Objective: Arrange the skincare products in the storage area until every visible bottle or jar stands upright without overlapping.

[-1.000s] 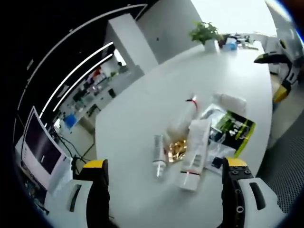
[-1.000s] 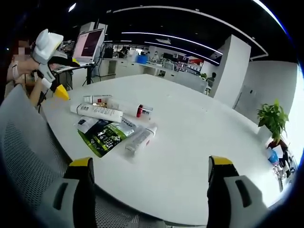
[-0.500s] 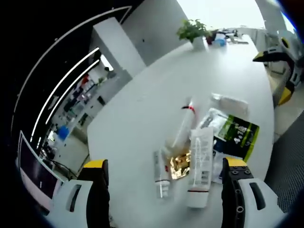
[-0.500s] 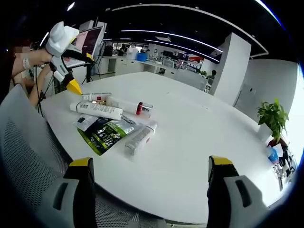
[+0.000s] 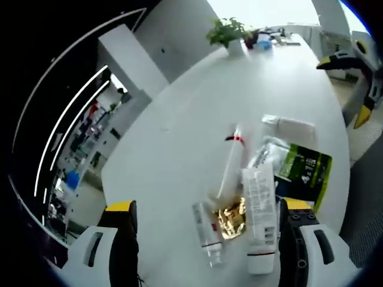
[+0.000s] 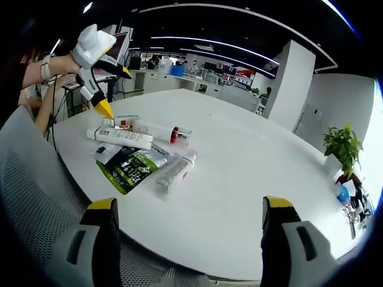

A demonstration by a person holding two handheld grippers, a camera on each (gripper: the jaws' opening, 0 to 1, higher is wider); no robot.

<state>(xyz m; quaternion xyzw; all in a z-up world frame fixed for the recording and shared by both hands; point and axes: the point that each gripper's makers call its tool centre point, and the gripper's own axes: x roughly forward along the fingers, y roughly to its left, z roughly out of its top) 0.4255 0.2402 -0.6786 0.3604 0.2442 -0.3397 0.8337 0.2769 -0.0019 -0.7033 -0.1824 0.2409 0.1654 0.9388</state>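
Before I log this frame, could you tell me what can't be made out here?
- Tube print: left gripper view, too small and blurred.
- Gold item: left gripper view, partly under the tubes, unidentifiable.
- Pouch text: right gripper view, too small.
- Clear bottle contents: blurred.

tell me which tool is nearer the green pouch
Left. The left tool hangs just above the pile beside the green pouch; the right tool sits back near the table edge.
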